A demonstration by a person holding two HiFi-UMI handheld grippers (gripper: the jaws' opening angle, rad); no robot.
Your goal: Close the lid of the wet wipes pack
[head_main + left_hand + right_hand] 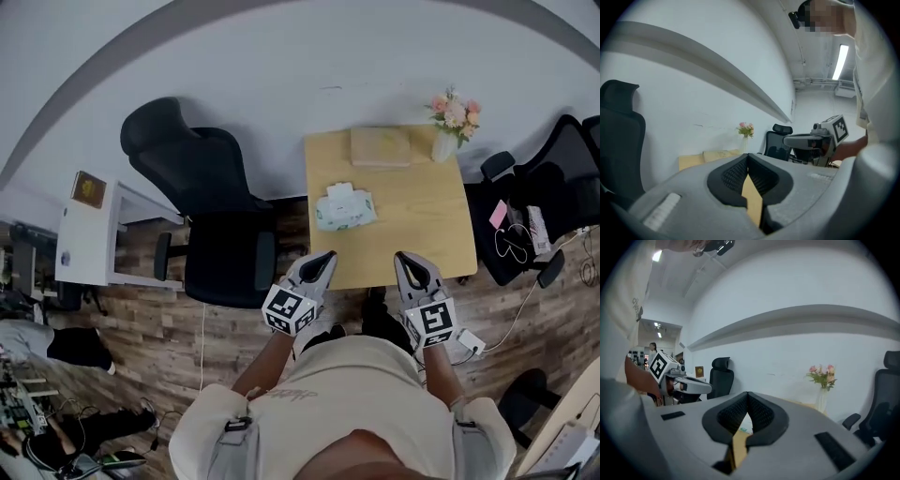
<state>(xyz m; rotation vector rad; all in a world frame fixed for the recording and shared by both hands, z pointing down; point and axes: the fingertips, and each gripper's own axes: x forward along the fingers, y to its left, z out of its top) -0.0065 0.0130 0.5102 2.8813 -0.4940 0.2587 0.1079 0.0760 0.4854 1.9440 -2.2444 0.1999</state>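
Looking down in the head view, the pack [345, 206] lies mid-frame on the counter [422, 234], its lid seemingly raised. The left claw [324, 257] and right claw [404, 257] hover over the counter's near edge, well short of the pack.
Left gripper view: clenched, empty.
Right gripper view: likewise clenched, empty.
Best to press the lid flat with one closed tip.

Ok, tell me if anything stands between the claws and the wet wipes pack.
Nothing visible does: only bare table separates the wet wipes pack from the left claw and right claw, both shut.
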